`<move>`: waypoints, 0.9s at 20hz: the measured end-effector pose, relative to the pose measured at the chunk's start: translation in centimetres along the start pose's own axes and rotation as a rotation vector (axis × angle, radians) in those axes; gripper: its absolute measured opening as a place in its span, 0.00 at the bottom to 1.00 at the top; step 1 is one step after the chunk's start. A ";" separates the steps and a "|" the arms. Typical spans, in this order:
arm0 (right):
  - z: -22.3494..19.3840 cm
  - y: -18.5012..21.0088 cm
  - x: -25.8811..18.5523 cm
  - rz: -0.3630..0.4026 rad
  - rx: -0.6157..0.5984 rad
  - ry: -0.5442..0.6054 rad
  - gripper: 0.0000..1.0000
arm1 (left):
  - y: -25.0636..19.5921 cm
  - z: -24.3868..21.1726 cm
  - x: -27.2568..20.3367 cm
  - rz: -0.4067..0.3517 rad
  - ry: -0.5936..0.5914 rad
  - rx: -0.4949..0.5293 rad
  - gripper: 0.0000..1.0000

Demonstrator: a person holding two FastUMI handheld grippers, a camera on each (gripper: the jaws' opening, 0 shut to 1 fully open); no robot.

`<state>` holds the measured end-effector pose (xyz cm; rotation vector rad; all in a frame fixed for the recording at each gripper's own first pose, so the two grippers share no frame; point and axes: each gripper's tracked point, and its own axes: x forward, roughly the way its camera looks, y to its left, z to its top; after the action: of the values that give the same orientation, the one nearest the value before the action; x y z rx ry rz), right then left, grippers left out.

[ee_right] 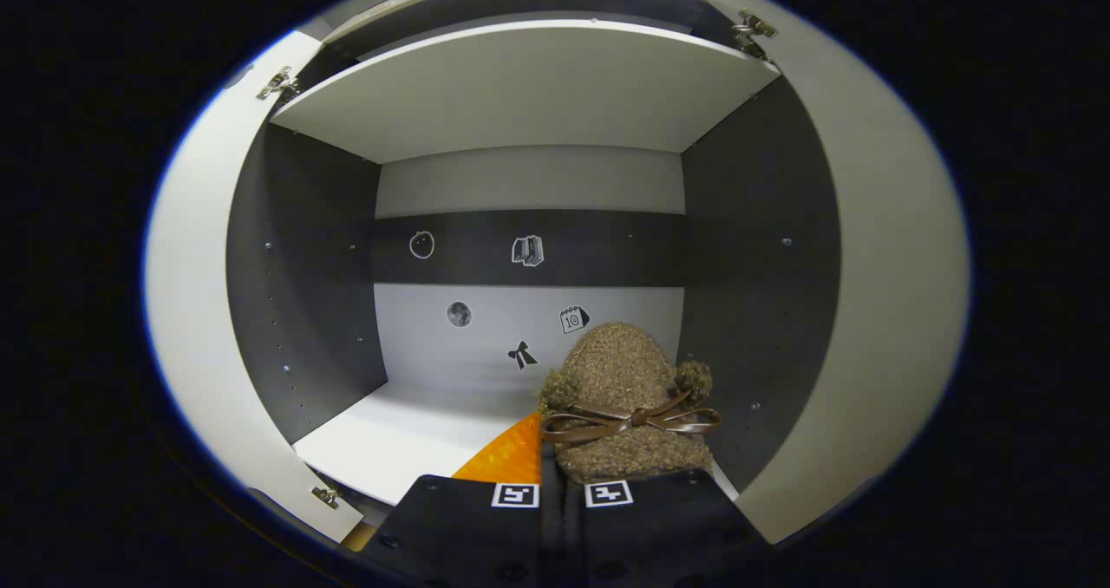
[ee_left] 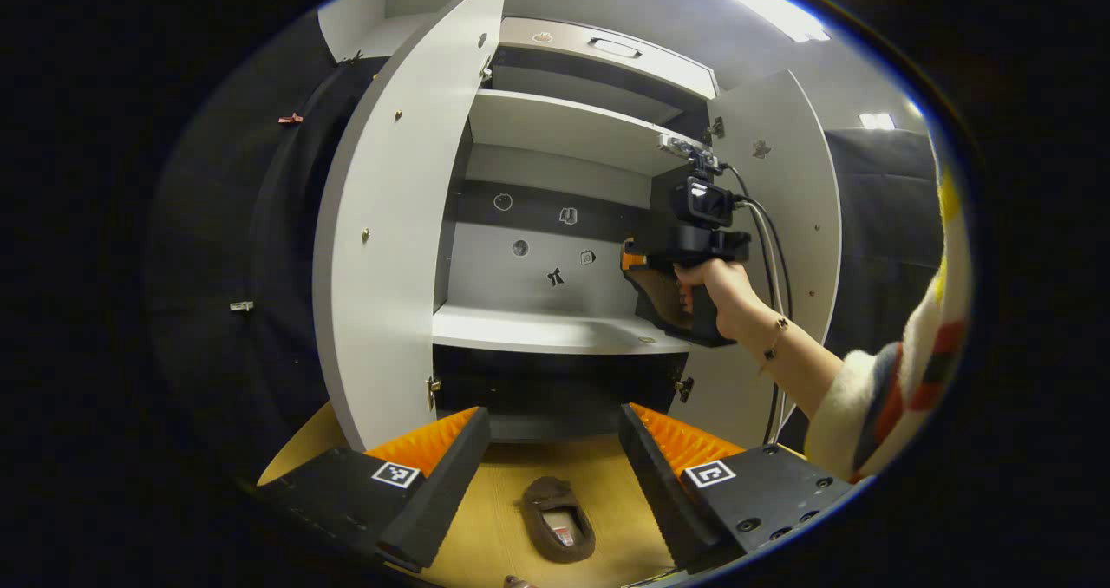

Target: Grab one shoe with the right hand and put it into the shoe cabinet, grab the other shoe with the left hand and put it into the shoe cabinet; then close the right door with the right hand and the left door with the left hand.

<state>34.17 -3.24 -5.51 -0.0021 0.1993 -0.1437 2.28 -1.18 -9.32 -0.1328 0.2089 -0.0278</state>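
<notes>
Two doors swung wide on the shoe cabinet: left door, right door. Down on the wooden floor, one brown shoe between the spread fingers of the left gripper. Farther right, a hand raised level at the shelf, right gripper pinched tight on the other shoe inside the cabinet.

- Ahead of left gripper: jaws wide apart, bare wooden floor between them w/ one brown shoe lying there.
- Beyond it, shoe cabinet stands open; left door & right door swung out, flanking the way in.
- Right gripper + hand block shelf's right side.
- Ahead of right gripper: held fuzzy shoe takes right part; shelf free to its left.
</notes>
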 end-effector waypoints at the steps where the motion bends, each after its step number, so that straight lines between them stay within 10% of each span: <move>1: -0.2 -0.2 1.5 -0.005 0.011 0.008 0.04 | 0.3 -0.2 0.1 0.010 0.007 0.000 0.95; 14: -9.4 -1.8 11.8 -0.024 -0.021 0.213 0.05 | 3.0 -2.7 2.9 0.136 0.085 -0.034 0.95; 16: -10.5 -1.0 10.8 0.010 -0.019 0.265 0.19 | 2.7 -2.7 3.4 0.133 0.087 -0.034 0.95; 18: -10.7 -0.1 10.7 0.041 -0.050 0.257 0.57 | 2.6 -2.6 3.5 0.130 0.086 -0.031 0.95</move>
<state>42.41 -4.76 -18.08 -0.0295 0.4591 -0.0973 5.24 0.87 -12.94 -0.1493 0.3032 0.0996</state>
